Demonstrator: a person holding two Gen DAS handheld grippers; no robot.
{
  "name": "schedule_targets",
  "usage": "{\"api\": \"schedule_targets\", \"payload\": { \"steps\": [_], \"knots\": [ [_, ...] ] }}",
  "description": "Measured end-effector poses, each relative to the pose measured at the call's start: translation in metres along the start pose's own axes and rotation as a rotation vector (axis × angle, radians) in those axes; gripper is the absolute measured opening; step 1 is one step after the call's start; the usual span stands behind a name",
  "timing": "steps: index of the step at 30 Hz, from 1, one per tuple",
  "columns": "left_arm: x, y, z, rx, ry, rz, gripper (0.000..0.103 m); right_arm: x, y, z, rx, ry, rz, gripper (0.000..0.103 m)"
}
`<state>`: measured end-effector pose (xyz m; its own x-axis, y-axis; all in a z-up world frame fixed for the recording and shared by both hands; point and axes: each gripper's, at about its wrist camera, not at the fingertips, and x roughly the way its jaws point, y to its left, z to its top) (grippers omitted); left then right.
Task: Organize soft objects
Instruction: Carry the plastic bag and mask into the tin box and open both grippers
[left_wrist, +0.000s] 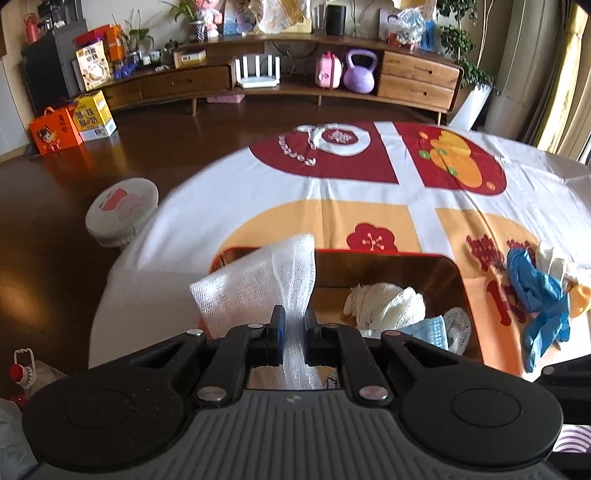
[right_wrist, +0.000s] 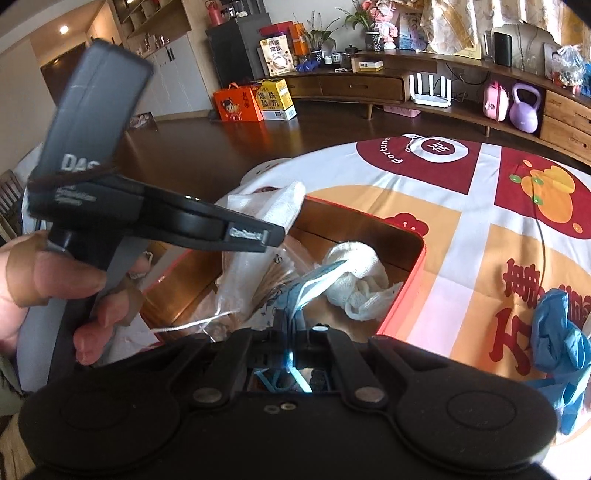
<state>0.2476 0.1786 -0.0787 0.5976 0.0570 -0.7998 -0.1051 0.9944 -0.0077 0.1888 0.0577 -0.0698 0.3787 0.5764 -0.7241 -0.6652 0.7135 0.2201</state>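
Observation:
My left gripper (left_wrist: 294, 323) is shut on a strip of white gauze (left_wrist: 258, 280) and holds it over the near left corner of a red box (left_wrist: 458, 273) with a shiny brown inside. A crumpled white cloth (left_wrist: 388, 304) and a blue face mask (left_wrist: 428, 328) lie in the box. My right gripper (right_wrist: 291, 325) is shut on the blue face mask (right_wrist: 314, 282) above the box (right_wrist: 406, 295); the white cloth (right_wrist: 358, 284) lies just beyond it. Blue gloves (left_wrist: 539, 299) lie on the tablecloth right of the box, and also show in the right wrist view (right_wrist: 561, 343).
The round table has a red, orange and white cloth (left_wrist: 369, 192). A round stool (left_wrist: 122, 210) stands on the floor to the left. A wooden TV cabinet (left_wrist: 295, 81) runs along the back wall. The left hand-held gripper body (right_wrist: 110, 206) fills the left of the right wrist view.

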Motion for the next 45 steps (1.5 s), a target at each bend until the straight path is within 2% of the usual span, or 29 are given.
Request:
{"api": "schedule_targets", "payload": {
  "steps": [7, 9, 17, 20, 34, 36, 39, 40, 41, 43, 45],
  "knots": [
    [0.014, -0.003, -0.007, 0.006, 0.036, -0.009, 0.009, 0.005, 0.002, -0.003, -0.019, 0.016, -0.026, 0.008],
    [0.015, -0.001, -0.007, -0.003, 0.042, -0.010, 0.009, 0.004, 0.003, -0.003, -0.025, 0.020, -0.033, 0.014],
    [0.013, 0.002, -0.007, -0.046, 0.043, -0.010, 0.010, -0.003, 0.006, -0.004, -0.052, 0.019, -0.063, 0.028],
    [0.011, 0.002, -0.008, -0.047, 0.051, -0.006, 0.010, -0.009, 0.006, -0.006, -0.053, 0.012, -0.066, 0.036],
    [-0.019, -0.002, -0.015, -0.061, 0.024, 0.002, 0.012, -0.038, 0.005, -0.006, -0.062, -0.041, -0.070, 0.050],
    [-0.023, -0.003, -0.015, -0.060, 0.020, 0.005, 0.016, -0.043, 0.006, -0.008, -0.063, -0.049, -0.066, 0.053],
    [-0.028, -0.004, -0.018, -0.061, 0.015, 0.009, 0.031, -0.050, 0.005, -0.009, -0.062, -0.062, -0.067, 0.055],
    [-0.030, -0.004, -0.019, -0.064, 0.011, 0.009, 0.038, -0.052, 0.005, -0.009, -0.061, -0.066, -0.067, 0.056],
    [-0.032, -0.004, -0.019, -0.069, 0.007, 0.007, 0.054, -0.055, 0.005, -0.010, -0.060, -0.071, -0.067, 0.058],
    [-0.038, -0.004, -0.021, -0.079, -0.013, 0.005, 0.069, -0.061, 0.004, -0.010, -0.058, -0.083, -0.067, 0.061],
    [-0.046, -0.004, -0.023, -0.086, -0.031, -0.003, 0.069, -0.069, 0.002, -0.012, -0.055, -0.097, -0.070, 0.064]
  ]
}}
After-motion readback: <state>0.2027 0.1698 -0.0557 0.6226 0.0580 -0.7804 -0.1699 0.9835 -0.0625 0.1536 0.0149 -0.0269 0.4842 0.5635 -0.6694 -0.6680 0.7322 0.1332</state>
